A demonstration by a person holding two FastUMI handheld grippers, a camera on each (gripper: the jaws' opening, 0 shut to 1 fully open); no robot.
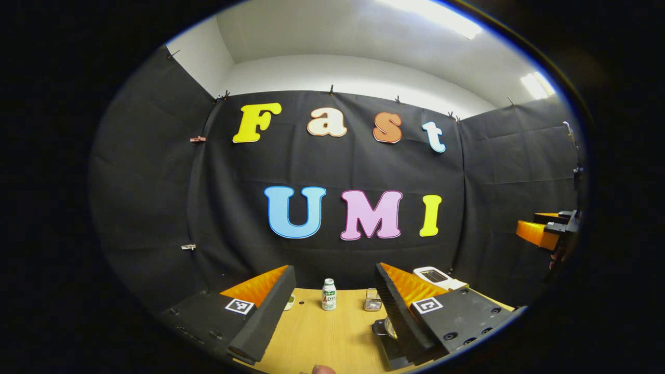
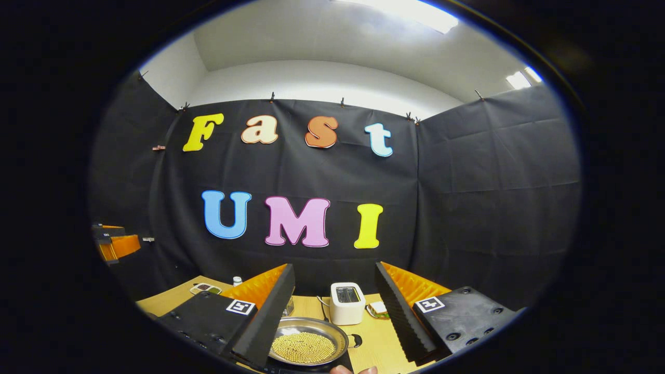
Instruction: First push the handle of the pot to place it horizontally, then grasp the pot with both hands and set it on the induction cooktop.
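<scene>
A shallow metal pot point(image 2: 306, 340) holding yellow grains sits on the wooden table point(image 2: 374, 345), low in the right gripper view. It lies between and below the fingers of my right gripper point(image 2: 335, 267), which is open and empty. A dark handle piece point(image 2: 355, 341) juts from the pot's right side. A dark surface shows under its near rim; I cannot tell what it is. My left gripper point(image 1: 333, 269) is open, with nothing between its fingers. A bit of shiny metal point(image 1: 385, 327) peeks from behind its right finger.
A white toaster point(image 2: 347, 303) stands behind the pot, with a small food item point(image 2: 377, 309) beside it. A small bottle point(image 1: 328, 294) and a clear container point(image 1: 372, 299) stand at the table's back. Each gripper appears at the other view's edge point(image 1: 545, 231) point(image 2: 115, 244).
</scene>
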